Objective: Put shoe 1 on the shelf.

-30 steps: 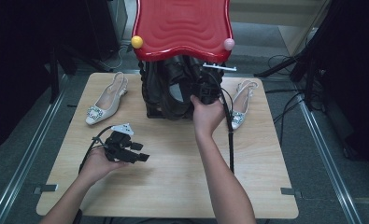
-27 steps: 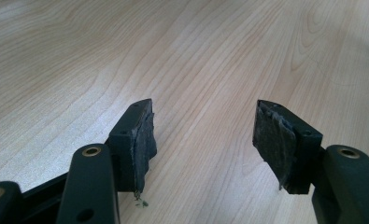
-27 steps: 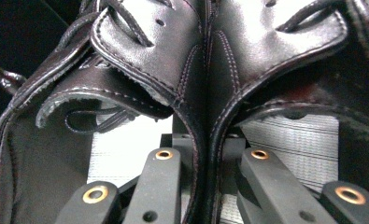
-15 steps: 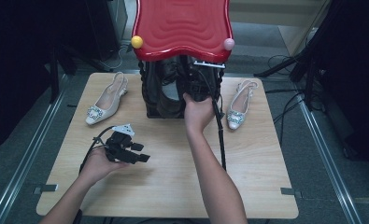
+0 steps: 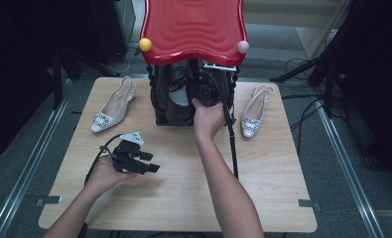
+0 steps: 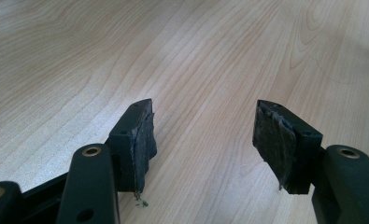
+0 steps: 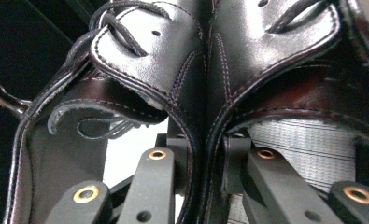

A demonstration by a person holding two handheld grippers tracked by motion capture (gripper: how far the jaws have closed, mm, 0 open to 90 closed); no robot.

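Note:
A pair of black leather lace-up shoes (image 5: pixel 176 99) stands under the red top of a small rack (image 5: pixel 193 25) at the back of the table. My right gripper (image 5: pixel 206 91) reaches into them from the front. In the right gripper view, each jaw of the right gripper (image 7: pixel 203 149) sits inside one shoe, with the two adjoining shoe walls (image 7: pixel 196 93) pressed together between them. These jaws have just been opening a little. My left gripper (image 5: pixel 151 162) rests low over the front left of the table. It is open (image 6: pixel 203 135), with bare wood between its pads.
One beige slingback shoe with a jewelled buckle (image 5: pixel 109 106) lies left of the rack, and its mate (image 5: pixel 253 111) lies to the right. The rack top carries a yellow ball (image 5: pixel 145 44) and a pink ball (image 5: pixel 242 46). The wooden table (image 5: pixel 183 198) has metal rails along both sides.
My right hand has shifted slightly left and deeper under the red top with the black shoes. The left hand has stayed where it was.

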